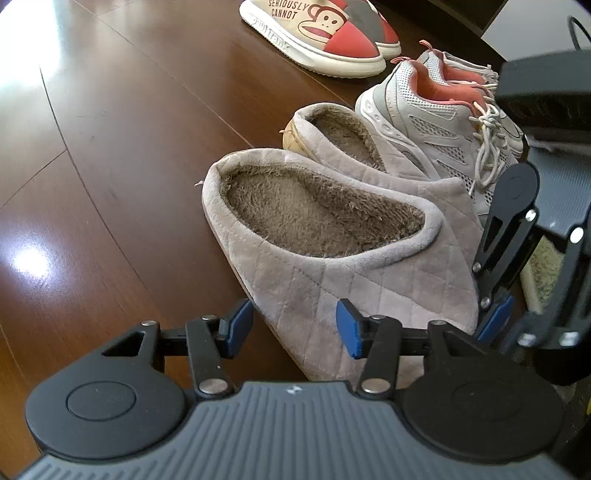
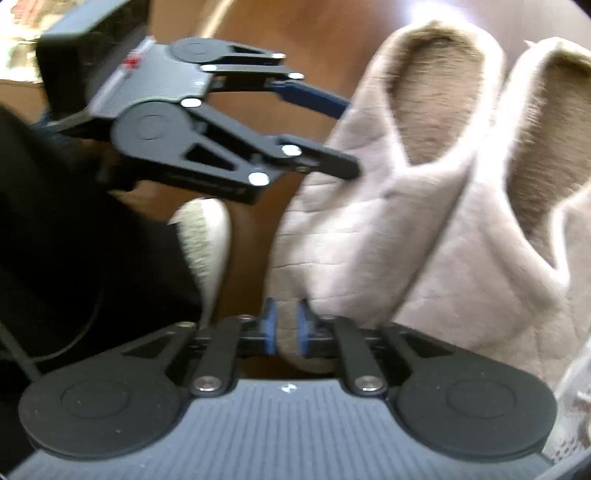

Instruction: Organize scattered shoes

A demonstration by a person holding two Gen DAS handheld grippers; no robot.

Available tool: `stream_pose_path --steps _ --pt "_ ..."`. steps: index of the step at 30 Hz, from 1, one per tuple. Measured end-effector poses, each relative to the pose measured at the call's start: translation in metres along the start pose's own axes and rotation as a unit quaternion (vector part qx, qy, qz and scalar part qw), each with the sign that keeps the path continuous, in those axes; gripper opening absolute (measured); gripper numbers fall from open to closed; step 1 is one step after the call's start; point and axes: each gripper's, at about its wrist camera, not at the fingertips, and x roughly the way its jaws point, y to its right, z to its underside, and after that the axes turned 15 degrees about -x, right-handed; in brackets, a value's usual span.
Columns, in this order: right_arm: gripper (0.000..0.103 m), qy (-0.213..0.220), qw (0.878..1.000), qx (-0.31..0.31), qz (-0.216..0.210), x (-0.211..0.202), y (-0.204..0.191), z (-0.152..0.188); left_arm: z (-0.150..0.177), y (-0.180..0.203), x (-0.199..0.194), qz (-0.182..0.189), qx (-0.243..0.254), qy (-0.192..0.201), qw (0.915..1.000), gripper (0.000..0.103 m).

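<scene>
Your left claw (image 1: 294, 328) is spread apart, blue pads (image 1: 349, 328) straddling the toe of the near grey slipper (image 1: 332, 258) without squeezing it. Your right claw (image 2: 287, 326) is pinched together on the toe edge of that same slipper (image 2: 354, 221), pads pressing the quilted fabric; the right wrist view is blurred, so finer detail can't be told. In the left wrist view the right claw (image 1: 495, 321) shows at the slipper's right side. The slipper sits on the dark wooden floor (image 1: 110, 147), fuzzy lining up, heel pointing away from you. The second grey slipper (image 1: 343, 144) lies just beside it, touching along the side, a bit farther back. Beyond that, a pair of grey sneakers (image 1: 436, 122) with orange-pink lining and loose laces sits next to the slippers. Farthest away is a pair of cream and red cartoon monkey slip-ons (image 1: 317, 33), side by side, apart from the sneakers.
</scene>
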Motion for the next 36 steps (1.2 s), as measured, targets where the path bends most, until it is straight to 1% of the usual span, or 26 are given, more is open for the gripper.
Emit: stream_pose_path --steps 1,3,4,5,7,8,9,10,11,13,14,15,18,19,20,21,22,24,26,28,29,32,33,34,35,36 --pt "0.04 -0.002 1.0 -0.008 -0.005 -0.004 -0.003 -0.002 -0.003 0.002 -0.002 -0.008 -0.002 -0.009 0.9999 0.055" --pt "0.043 -0.01 0.999 -0.033 -0.009 -0.019 -0.016 -0.008 -0.007 0.005 -0.007 -0.019 -0.01 -0.025 0.9994 0.055" --pt "0.044 -0.011 0.999 -0.037 0.001 -0.028 -0.022 -0.011 -0.014 0.01 -0.013 -0.034 -0.016 -0.038 0.9986 0.055" --pt "0.047 -0.003 0.999 -0.031 0.021 -0.041 -0.027 -0.012 -0.02 0.017 -0.02 -0.052 -0.021 -0.048 0.9973 0.055" --pt "0.053 0.029 0.996 0.001 0.083 -0.074 -0.037 -0.011 -0.035 0.032 -0.033 -0.093 -0.021 -0.057 0.9938 0.055" --pt "0.053 0.046 0.992 0.018 0.115 -0.091 -0.041 -0.011 -0.046 0.043 -0.043 -0.119 -0.02 -0.058 0.991 0.055" --pt "0.056 0.063 0.986 0.036 0.151 -0.109 -0.043 -0.009 -0.055 0.051 -0.052 -0.134 -0.021 -0.056 0.9892 0.055" --pt "0.06 0.08 0.977 0.053 0.19 -0.128 -0.048 -0.008 -0.06 0.056 -0.059 -0.141 -0.022 -0.055 0.9883 0.055" --pt "0.062 0.099 0.965 0.069 0.232 -0.149 -0.056 -0.004 -0.074 0.069 -0.077 -0.154 -0.035 -0.048 0.9864 0.055" --pt "0.067 0.129 0.932 0.087 0.326 -0.195 -0.084 0.002 -0.095 0.092 -0.112 -0.169 -0.067 -0.039 0.9825 0.055" --pt "0.068 0.133 0.92 0.088 0.359 -0.213 -0.097 0.003 -0.107 0.106 -0.134 -0.175 -0.09 -0.035 0.9799 0.055" --pt "0.071 0.137 0.907 0.09 0.388 -0.233 -0.111 0.004 -0.116 0.119 -0.155 -0.179 -0.111 -0.033 0.977 0.055" --pt "0.082 0.147 0.874 0.113 0.448 -0.312 -0.155 0.003 -0.135 0.15 -0.207 -0.192 -0.154 -0.029 0.9688 0.056" --pt "0.083 0.152 0.867 0.128 0.458 -0.349 -0.173 0.0 -0.14 0.16 -0.224 -0.196 -0.167 -0.027 0.9659 0.056" --pt "0.085 0.157 0.859 0.141 0.466 -0.381 -0.188 -0.002 -0.148 0.182 -0.255 -0.203 -0.19 -0.025 0.9601 0.056" --pt "0.09 0.16 0.857 0.145 0.467 -0.398 -0.197 -0.003 -0.154 0.198 -0.28 -0.206 -0.208 -0.024 0.9559 0.057" --pt "0.091 0.167 0.853 0.153 0.47 -0.416 -0.219 -0.004 -0.158 0.206 -0.292 -0.206 -0.217 -0.023 0.954 0.057" --pt "0.092 0.183 0.843 0.168 0.478 -0.45 -0.262 -0.004 -0.166 0.236 -0.336 -0.203 -0.244 -0.016 0.9481 0.058" --pt "0.095 0.203 0.824 0.181 0.496 -0.473 -0.304 0.001 -0.172 0.27 -0.382 -0.203 -0.273 -0.008 0.9402 0.058" --pt "0.097 0.225 0.807 0.203 0.506 -0.5 -0.348 0.005 -0.178 0.295 -0.415 -0.21 -0.282 0.002 0.9361 0.058" --pt "0.097 0.234 0.801 0.216 0.506 -0.51 -0.366 0.006 -0.18 0.307 -0.432 -0.213 -0.282 0.01 0.9355 0.058" --pt "0.099 0.26 0.784 0.24 0.511 -0.532 -0.423 0.011 -0.181 0.33 -0.466 -0.214 -0.27 0.024 0.9385 0.06" --pt "0.1 0.262 0.78 0.242 0.515 -0.533 -0.434 0.012 -0.181 0.339 -0.481 -0.21 -0.261 0.022 0.942 0.061" --pt "0.1 0.267 0.77 0.247 0.524 -0.536 -0.456 0.015 -0.179 0.349 -0.499 -0.209 -0.246 0.017 0.9462 0.061" --pt "0.1 0.27 0.763 0.252 0.53 -0.538 -0.473 0.018 -0.178 0.358 -0.515 -0.216 -0.233 0.021 0.948 0.061" --pt "0.101 0.274 0.76 0.256 0.531 -0.537 -0.485 0.021 -0.177 0.365 -0.529 -0.224 -0.225 0.03 0.9477 0.061"
